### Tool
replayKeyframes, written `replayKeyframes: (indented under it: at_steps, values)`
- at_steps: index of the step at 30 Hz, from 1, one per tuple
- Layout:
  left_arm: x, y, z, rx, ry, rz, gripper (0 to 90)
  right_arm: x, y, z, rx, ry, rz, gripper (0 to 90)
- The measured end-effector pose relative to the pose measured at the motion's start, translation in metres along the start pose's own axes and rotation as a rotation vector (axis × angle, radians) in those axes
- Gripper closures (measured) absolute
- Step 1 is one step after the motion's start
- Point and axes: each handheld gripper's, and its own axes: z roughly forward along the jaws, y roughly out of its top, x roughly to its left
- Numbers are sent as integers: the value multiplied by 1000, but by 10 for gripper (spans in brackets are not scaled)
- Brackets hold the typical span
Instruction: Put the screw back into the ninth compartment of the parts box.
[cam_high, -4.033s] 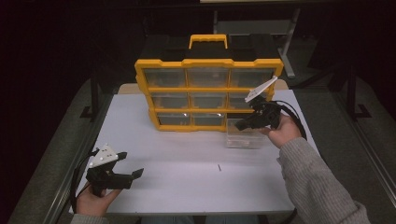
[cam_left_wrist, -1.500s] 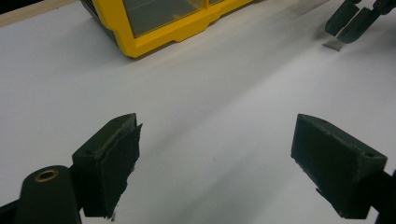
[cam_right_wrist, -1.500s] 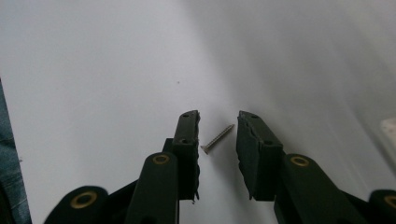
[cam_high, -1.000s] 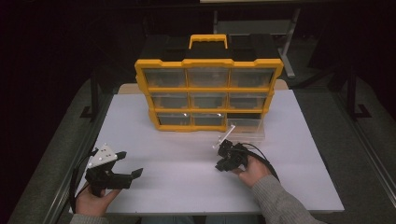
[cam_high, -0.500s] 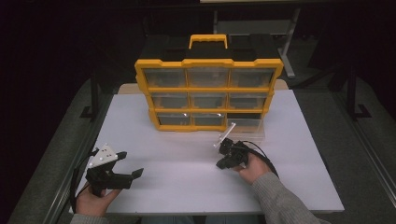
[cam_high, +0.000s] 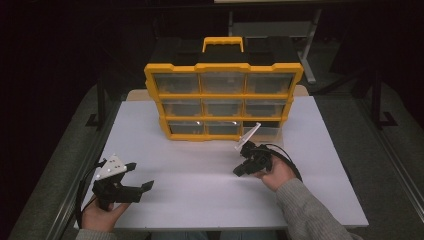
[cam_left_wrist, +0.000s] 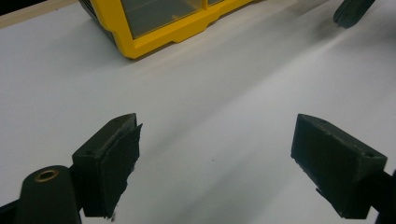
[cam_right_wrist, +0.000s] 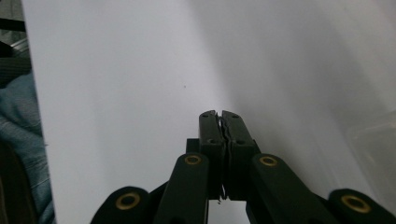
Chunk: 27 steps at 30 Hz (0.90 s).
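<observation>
Left gripper: held in the person's left hand at the near left corner of the desk. In the left gripper view its two black jaws stand wide apart with only bare white desk surface between them; it holds nothing.

Right gripper: held in the person's right hand a little right of the desk's middle, pointing down and to the left at the desk top. In the right gripper view the two jaws are pressed flat together; whether anything thin is caught between them cannot be told. A grey knit sleeve runs from that hand to the near edge.

Clear drawer: a small see-through bin lying on the desk just beyond the right gripper and just in front of the organizer's bottom right corner. It is apart from the gripper.

Organizer: a yellow parts case with a yellow handle on top, standing upright at the far middle of the desk, three rows of three clear-fronted compartments. The bottom right compartment looks dark and open. Its lower corner also shows at the top of the left gripper view.
</observation>
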Motion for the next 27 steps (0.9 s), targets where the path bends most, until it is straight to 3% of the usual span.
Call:
replayKeyframes:
  at_steps: [1,2,3,4,11,12,13,27]
  values:
    - [0,0,0,0,0,-2,149,1,2,-4,19,6,20,872]
    - [0,0,0,1,-1,-4,149,15,7,-18,146,29,272,872]
    - [0,0,0,1,-1,-4,149,15,7,-18,146,29,272,872]
    - [0,0,0,0,0,-1,149,18,12,-25,200,48,363,872]
    - [0,-1,1,-7,-2,-10,149,4,16,-32,122,59,265,872]
    - [0,-1,1,-7,-3,-10,149,13,20,-40,205,53,421,872]
    - [-1,0,1,-8,-1,-12,149,24,31,-54,337,17,651,872]
    - [-1,0,1,0,-2,-2,149,8,48,-94,298,-32,668,872]
